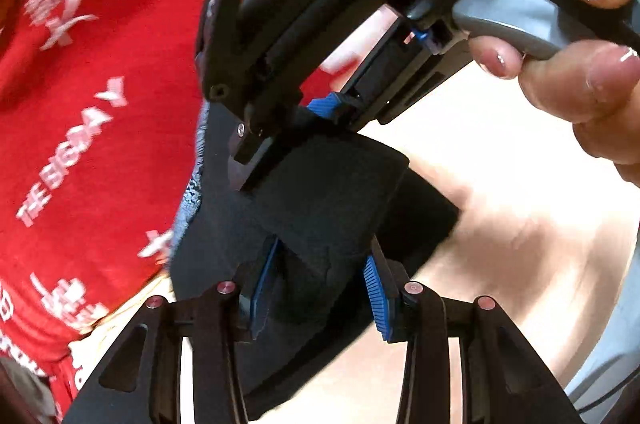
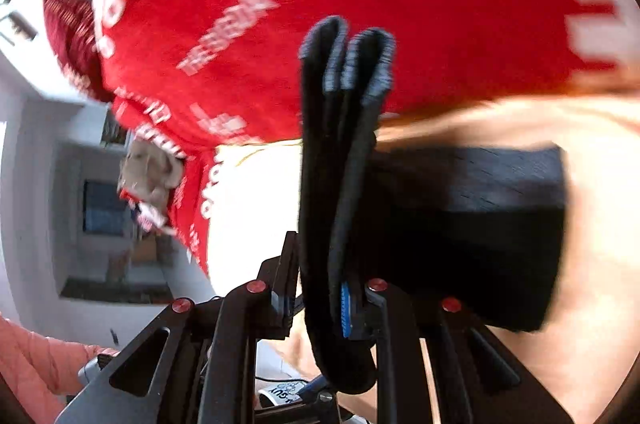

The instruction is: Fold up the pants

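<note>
The black pants [image 1: 328, 191] are bunched into a thick folded bundle held off the pale tabletop. My left gripper [image 1: 320, 292] is shut on the bundle's near end, with a blue pad [image 1: 376, 296] pressing each side. Just beyond, my right gripper [image 1: 292, 127] comes in from above and clamps the same cloth. In the right wrist view, the right gripper [image 2: 316, 304] is shut on several stacked layers of the pants [image 2: 344, 151], whose ribbed edges stick up past the fingertips. The rest of the cloth hangs to the right.
A red garment with white lettering [image 1: 88, 127] fills the left, close behind the pants; it also spans the top of the right wrist view. A hand [image 1: 580, 87] holds the right gripper's grey handle. The pale wooden tabletop [image 1: 512, 232] lies below. Grey furniture [image 2: 100, 207] stands at left.
</note>
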{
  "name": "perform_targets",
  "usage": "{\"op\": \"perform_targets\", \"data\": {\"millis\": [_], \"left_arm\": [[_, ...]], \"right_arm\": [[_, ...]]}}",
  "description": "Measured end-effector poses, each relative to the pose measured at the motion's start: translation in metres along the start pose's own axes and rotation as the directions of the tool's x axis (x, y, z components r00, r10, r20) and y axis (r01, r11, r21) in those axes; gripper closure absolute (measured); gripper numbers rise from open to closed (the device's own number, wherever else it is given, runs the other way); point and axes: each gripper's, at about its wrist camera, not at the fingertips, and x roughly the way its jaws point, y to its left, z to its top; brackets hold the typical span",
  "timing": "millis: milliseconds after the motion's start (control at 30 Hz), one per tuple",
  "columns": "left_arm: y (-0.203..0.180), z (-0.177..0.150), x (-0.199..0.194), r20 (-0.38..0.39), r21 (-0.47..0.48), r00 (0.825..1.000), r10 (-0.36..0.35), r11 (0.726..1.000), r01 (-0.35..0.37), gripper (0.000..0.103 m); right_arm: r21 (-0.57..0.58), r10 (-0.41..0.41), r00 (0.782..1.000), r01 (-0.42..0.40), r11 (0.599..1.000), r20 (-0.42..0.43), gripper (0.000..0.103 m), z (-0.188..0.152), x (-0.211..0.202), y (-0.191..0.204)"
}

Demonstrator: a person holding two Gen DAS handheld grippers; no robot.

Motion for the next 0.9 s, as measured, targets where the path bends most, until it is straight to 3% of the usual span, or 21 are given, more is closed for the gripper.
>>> {"op": "perform_targets", "data": {"millis": [200,300,333,367,533,700,800,900], "left_arm": [[-0.034,0.001,0.057,-0.086,0.072,0.996,-0.001,0.997,0.007,0.062],[-0.030,-0.002,0.061,-0.103,0.089,0.995,-0.007,0.996,0.016,0.049],[-0.025,-0.004,0.059,-0.110,0.082,0.994,-0.021,0.996,0.030,0.038],[-0.016,-0.010,0.056,-0.109,0.072,0.994,-0.026,0.997,0.034,0.034],[0.011,-0.023,0.033,-0.111,0.054,0.992,-0.066,0.996,0.073,0.034],[0.068,-0.038,0.019,-0.169,-0.102,0.980,-0.107,0.991,0.091,0.034],[0.096,-0.052,0.026,-0.220,-0.212,0.967,-0.125,0.974,0.078,0.034],[0.119,-0.067,0.033,-0.268,-0.310,0.952,-0.148,0.949,0.060,0.034]], "right_arm": [[0.141,-0.034,0.999,0.035,0.989,-0.005,0.084,-0.011,0.014,-0.098],[0.197,-0.035,0.999,0.036,0.980,-0.010,0.084,-0.013,0.022,-0.128],[0.205,-0.038,0.999,0.039,0.978,-0.012,0.084,-0.015,0.022,-0.134],[0.205,-0.041,0.999,0.042,0.978,-0.014,0.084,-0.019,0.022,-0.136],[0.169,-0.111,0.994,0.110,0.979,-0.005,0.082,-0.024,0.021,-0.132],[0.093,-0.265,0.964,0.265,0.960,-0.014,0.076,-0.028,0.020,-0.100],[0.090,-0.325,0.946,0.324,0.942,-0.009,0.073,-0.037,0.010,-0.104],[0.101,-0.410,0.912,0.409,0.907,-0.012,0.058,-0.046,0.010,-0.101]]}}
